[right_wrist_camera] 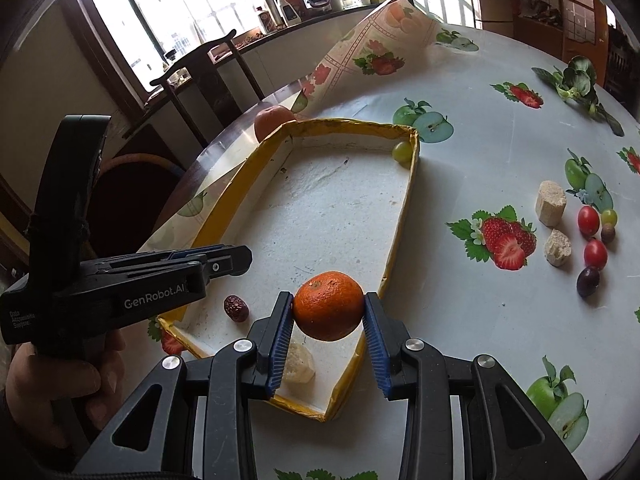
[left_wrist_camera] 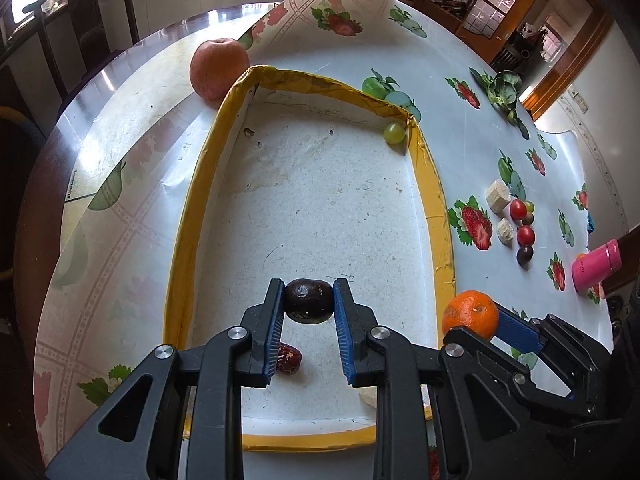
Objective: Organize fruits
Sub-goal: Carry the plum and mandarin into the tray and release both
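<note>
My left gripper [left_wrist_camera: 308, 300] is shut on a dark plum [left_wrist_camera: 308, 301] and holds it over the near part of a yellow-rimmed white tray [left_wrist_camera: 434, 200]. My right gripper [right_wrist_camera: 329, 308] is shut on an orange [right_wrist_camera: 329, 305] above the tray's near right corner [right_wrist_camera: 394, 248]; the orange also shows in the left wrist view [left_wrist_camera: 471, 313]. In the tray lie a green grape [left_wrist_camera: 394, 133] at the far right corner, a red date [left_wrist_camera: 289, 358] and a pale chunk [right_wrist_camera: 298, 364] near the front. The left gripper shows from the side in the right wrist view [right_wrist_camera: 224, 262].
An apple [left_wrist_camera: 218, 67] sits behind the tray's far left corner. On the fruit-print tablecloth to the right lie cherry tomatoes [right_wrist_camera: 589, 220], grapes [right_wrist_camera: 588, 281] and pale chunks [right_wrist_camera: 552, 198]. A pink flask [left_wrist_camera: 596, 266] lies at the right edge. Green leaves [right_wrist_camera: 576, 78] lie far right.
</note>
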### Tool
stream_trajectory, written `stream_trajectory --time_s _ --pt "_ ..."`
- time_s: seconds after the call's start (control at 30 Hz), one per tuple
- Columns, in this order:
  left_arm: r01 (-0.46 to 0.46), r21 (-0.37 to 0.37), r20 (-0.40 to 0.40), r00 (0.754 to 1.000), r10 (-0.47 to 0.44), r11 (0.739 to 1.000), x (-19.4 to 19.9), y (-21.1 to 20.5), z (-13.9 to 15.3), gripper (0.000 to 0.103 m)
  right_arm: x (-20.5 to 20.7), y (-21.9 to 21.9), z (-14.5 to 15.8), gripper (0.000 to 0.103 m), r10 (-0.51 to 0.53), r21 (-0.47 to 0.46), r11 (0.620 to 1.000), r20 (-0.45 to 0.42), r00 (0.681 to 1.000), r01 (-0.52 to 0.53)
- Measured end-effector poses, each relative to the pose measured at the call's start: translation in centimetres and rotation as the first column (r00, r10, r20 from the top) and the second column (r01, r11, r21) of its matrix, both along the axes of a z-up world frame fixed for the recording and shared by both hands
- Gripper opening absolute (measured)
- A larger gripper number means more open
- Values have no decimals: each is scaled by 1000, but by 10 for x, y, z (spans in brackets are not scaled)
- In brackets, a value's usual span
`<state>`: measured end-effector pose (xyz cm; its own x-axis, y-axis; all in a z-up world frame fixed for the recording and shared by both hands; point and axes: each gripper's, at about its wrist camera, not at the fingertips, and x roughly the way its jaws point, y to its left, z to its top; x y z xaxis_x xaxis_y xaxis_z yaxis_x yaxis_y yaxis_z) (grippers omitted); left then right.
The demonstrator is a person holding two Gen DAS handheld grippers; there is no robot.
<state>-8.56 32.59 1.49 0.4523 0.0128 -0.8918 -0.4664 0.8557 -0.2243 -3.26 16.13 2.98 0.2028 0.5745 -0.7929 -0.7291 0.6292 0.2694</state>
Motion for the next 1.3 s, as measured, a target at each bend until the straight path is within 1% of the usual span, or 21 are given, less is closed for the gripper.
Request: stream_trajectory --time_s 0.3,0.4,0.53,0.57,0.67,0.7,0.77,0.83,0.93,1.07,1.3 --pt "-6 -11 -60 998 5 1000 13 9 -27 22 -1 43 -33 36 76 -70 995 -25 997 -78" --pt "0 -13 -82 997 -1 1000 14 9 -36 22 0 49 -43 36 88 -91 992 -38 995 -91" --pt "9 4 -84 996 -9 1000 16 7 -36 24 1 50 -55 36 92 -110 989 -55 994 -98" --pt "11 7 -85 996 -10 1000 16 7 -36 25 2 50 -55 37 93 -106 990 -54 994 -98" --pt "6 6 -92 996 -6 1000 18 6 -36 33 2 50 -54 37 97 -109 989 -54 994 -103" --pt "1 8 -95 995 0 1000 17 6 -35 43 2 50 -54 37 99 -110 988 -55 994 -105" --pt "-2 2 -83 997 2 1000 16 6 -31 46 2 49 -53 38 101 -111 988 -64 993 -107" --pt "-6 19 -79 997 7 1000 14 6 -26 49 2 47 -50 38 96 -108 989 -67 993 -103" --pt "-9 19 -65 998 10 1000 12 7 -19 50 0 38 -42 47 84 -89 992 -55 995 -89" --pt "-14 20 -45 999 15 1000 10 6 -8 50 -3 25 -24 48 73 -63 995 -33 997 -75" --pt "13 30 -17 1000 -13 999 13 -10 7 50 -1 -12 3 48 6 -13 1000 -12 1000 -6"
